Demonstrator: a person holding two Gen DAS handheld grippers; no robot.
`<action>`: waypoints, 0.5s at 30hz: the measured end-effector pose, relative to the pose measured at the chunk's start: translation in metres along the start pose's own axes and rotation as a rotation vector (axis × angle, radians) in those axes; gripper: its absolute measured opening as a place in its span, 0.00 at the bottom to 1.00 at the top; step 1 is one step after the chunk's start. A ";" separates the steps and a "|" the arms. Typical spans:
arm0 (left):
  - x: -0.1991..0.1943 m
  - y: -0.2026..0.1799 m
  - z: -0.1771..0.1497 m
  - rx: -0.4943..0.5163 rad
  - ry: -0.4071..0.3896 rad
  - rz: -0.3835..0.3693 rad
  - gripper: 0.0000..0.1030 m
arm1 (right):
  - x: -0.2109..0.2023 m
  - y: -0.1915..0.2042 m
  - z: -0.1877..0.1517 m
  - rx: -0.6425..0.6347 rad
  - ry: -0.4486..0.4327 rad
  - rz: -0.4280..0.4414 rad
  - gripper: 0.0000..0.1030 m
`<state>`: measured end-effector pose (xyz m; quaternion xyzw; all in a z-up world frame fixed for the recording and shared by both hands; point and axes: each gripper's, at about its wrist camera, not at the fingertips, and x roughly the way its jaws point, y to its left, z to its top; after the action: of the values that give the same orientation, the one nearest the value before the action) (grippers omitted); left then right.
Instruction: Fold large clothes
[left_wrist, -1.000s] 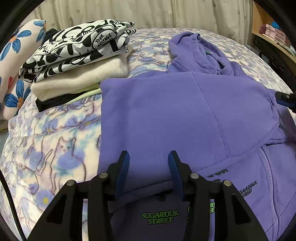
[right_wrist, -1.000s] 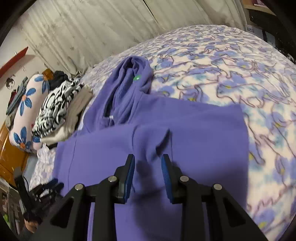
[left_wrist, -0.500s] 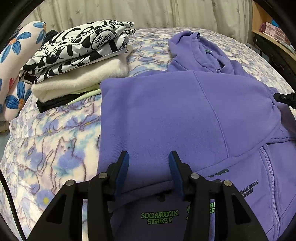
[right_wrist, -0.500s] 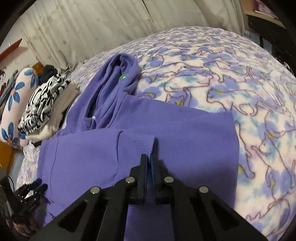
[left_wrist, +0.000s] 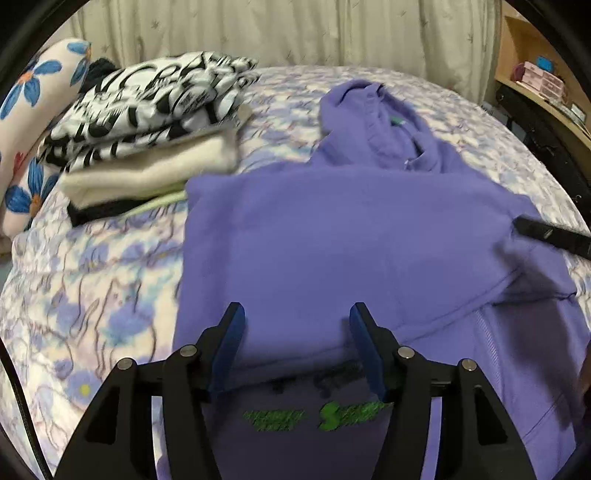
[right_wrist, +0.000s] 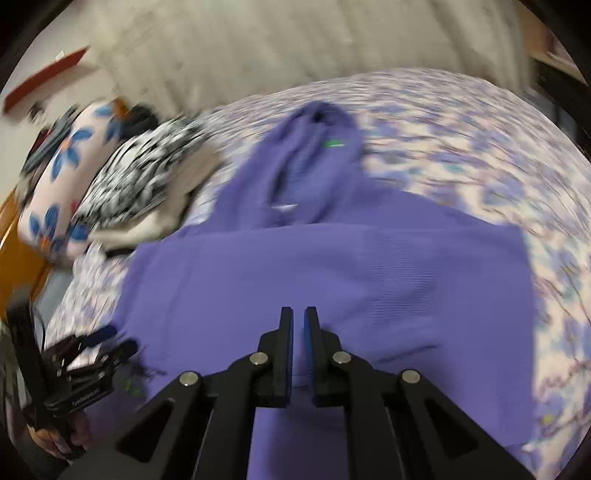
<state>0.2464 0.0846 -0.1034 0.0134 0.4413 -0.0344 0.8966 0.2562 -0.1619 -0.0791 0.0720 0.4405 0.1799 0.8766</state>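
A purple zip hoodie (left_wrist: 332, 240) lies on the bed with its hood (left_wrist: 373, 122) at the far end and green lettering near me. My left gripper (left_wrist: 297, 325) hovers over the near folded edge. Its jaws are opening and stand wide, and nothing is pinched between them. My right gripper (right_wrist: 298, 321) is nearly closed on a fold of the hoodie's sleeve (right_wrist: 369, 280), and its jaws are opening a little. The right view is blurred by motion. In the left wrist view the right gripper's tip (left_wrist: 532, 230) sits at the raised sleeve edge on the right.
A stack of folded clothes (left_wrist: 147, 129), black-and-white print on top, sits on the far left of the bed cover (left_wrist: 92, 295). A flowered pillow (left_wrist: 26, 110) lies beyond it. Curtains (left_wrist: 295, 29) hang behind the bed, and a wooden shelf (left_wrist: 546, 85) stands at the right.
My right gripper shut on the sleeve cuff and swept sideways with it across the hoodie. My left gripper stayed in place and its jaws spread wider.
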 end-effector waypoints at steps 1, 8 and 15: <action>0.001 -0.002 0.004 0.005 -0.006 0.010 0.58 | 0.007 0.011 0.002 -0.016 0.009 0.013 0.07; 0.038 0.014 0.057 -0.047 -0.029 0.096 0.58 | 0.060 0.041 0.029 -0.027 0.033 0.037 0.07; 0.093 0.041 0.078 -0.076 0.033 0.159 0.58 | 0.077 -0.015 0.044 0.043 0.016 -0.132 0.03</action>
<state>0.3675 0.1167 -0.1299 0.0147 0.4546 0.0539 0.8889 0.3375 -0.1446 -0.1146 0.0603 0.4553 0.1127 0.8811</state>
